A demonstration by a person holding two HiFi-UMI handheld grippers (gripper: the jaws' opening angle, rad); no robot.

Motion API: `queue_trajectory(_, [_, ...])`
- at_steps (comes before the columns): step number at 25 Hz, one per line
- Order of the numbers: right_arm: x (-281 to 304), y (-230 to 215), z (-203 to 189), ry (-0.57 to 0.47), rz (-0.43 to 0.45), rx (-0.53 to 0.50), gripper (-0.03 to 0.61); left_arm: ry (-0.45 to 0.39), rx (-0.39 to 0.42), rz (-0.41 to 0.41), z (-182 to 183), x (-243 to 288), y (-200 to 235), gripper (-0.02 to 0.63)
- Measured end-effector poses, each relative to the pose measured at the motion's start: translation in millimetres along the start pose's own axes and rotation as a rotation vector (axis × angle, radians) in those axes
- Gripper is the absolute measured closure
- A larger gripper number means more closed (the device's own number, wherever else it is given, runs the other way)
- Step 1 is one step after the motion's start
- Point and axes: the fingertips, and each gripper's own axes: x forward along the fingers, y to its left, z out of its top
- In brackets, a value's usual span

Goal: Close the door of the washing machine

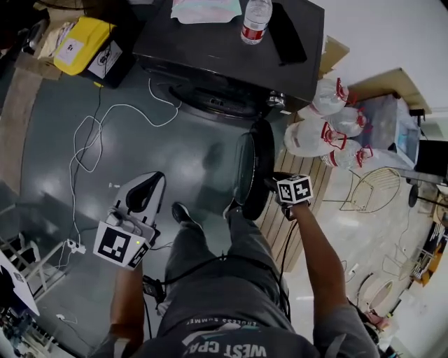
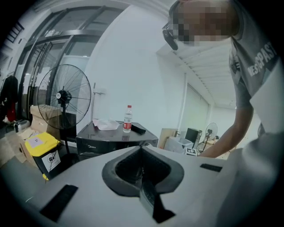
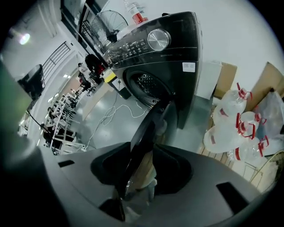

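Two grippers in play. Nearest us, the white left gripper [image 1: 148,189] hangs over the grey floor [image 1: 189,150], well apart from the machine. In its own view the left gripper [image 2: 143,173] has its jaws pressed together with nothing between them.

Over to the right gripper [image 1: 273,183]: it is clamped on the outer rim of the round dark glass-fronted door [image 1: 253,168]. In its own view the right gripper [image 3: 133,177] has that door [image 3: 148,133] running straight up between its jaws. The person's grey-trousered leg [image 1: 245,238] is just beside the door's near edge.

The door stands wide open, edge-on to the person. Its far edge meets the black front-loading washing machine [image 1: 224,49] just right of the drum opening [image 3: 148,84].

On the door's left there's bare floor all the way to the machine front. A looping white cable [image 1: 91,140] lies well apart from it. On the door's right it's tighter, with clear plastic water jugs with red caps [image 1: 308,136] standing near on a slatted wooden pallet [image 1: 280,224].

Farthest off, a clear plastic bottle with a red label [image 1: 256,19] stands upright on the machine's top.
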Motion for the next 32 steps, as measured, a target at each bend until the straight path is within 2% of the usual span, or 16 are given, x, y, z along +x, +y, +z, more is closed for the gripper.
queue_trajectory(4, [16,27,13,-0.035,0.049,0.091,0.402,-0.004,-0.017,0.036,-4,-18,17,0.594])
queue_trajectory(12, [40,73,56,-0.088,0.089,0.170,0.405,-0.017,-0.050,0.104,-13,-51,45,0.594])
queue_trajectory(25, [76,104,134,-0.194,0.110,0.307,0.417,-0.024,-0.103,0.212,-31,-96,81,0.594])
queue_trajectory(29, [83,107,158,-0.216,0.074,0.260,0.442,-0.028,-0.111,0.238,-33,-105,91,0.594])
queue_trajectory(32, [88,103,174,-0.230,-0.008,0.186,0.538,-0.030,-0.116,0.259,-34,-113,98,0.594])
